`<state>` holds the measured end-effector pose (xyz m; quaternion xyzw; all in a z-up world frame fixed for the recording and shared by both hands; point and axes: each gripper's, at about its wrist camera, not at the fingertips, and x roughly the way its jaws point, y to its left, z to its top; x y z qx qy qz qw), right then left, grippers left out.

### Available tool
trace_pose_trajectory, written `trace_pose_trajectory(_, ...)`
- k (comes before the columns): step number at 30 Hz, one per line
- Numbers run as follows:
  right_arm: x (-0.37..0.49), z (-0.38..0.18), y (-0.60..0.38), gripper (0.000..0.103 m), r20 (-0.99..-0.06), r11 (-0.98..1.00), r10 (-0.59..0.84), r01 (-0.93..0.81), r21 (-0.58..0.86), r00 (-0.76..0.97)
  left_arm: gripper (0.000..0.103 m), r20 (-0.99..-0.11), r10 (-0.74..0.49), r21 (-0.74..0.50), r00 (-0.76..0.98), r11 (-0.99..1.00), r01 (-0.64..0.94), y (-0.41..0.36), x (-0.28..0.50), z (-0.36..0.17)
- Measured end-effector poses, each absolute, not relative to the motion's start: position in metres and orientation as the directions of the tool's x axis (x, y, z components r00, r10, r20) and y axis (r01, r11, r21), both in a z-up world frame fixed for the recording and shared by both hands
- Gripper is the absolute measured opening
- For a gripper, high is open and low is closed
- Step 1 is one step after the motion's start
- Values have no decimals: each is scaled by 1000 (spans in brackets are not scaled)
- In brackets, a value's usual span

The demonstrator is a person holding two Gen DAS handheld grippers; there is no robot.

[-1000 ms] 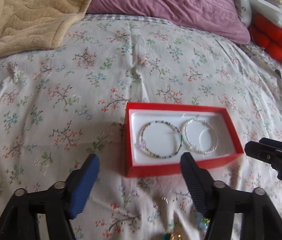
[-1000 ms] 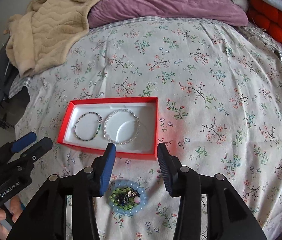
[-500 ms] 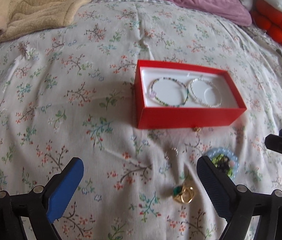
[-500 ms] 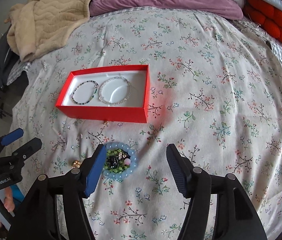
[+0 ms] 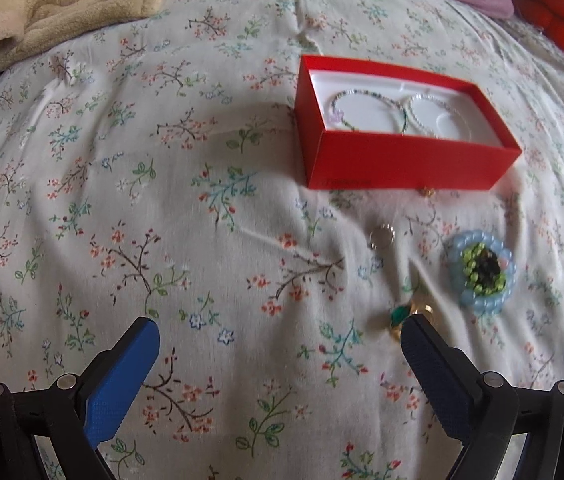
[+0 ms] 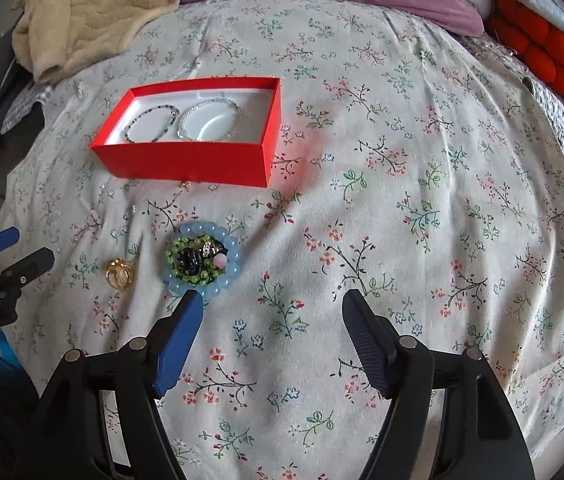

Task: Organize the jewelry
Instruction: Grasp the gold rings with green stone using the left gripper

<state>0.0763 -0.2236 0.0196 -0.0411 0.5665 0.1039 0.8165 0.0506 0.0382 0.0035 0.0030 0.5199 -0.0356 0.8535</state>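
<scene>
While both tongs have just been opening, empty, two bracelets lie in one red box.

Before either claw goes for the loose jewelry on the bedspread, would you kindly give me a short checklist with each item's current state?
1. Left claw open and empty, its jaws having just been opening: ok.
2. Right claw open and empty, likewise just opening: ok.
3. Red cardboard box uncovered: ok.
4. Free space in box beside the two thin beaded bracelets: ok.
5. Pale blue bead bracelet pile unobstructed: ok.
6. Gold rings separate or linked: cannot tell.
</scene>
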Motion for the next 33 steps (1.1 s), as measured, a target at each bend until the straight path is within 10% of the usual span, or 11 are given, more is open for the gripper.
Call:
trace_pose_trajectory(17, 62, -16, -225, 75, -961, 968, 76, -251, 7, 265, 99, -915, -118, -83, 387, 991, 108, 40, 42, -18)
trace_pose_trajectory(33, 65, -25, -214, 76, -967, 965, 71, -261, 5, 244, 61, -854, -313, -175, 417, 925, 336, -17, 45, -36)
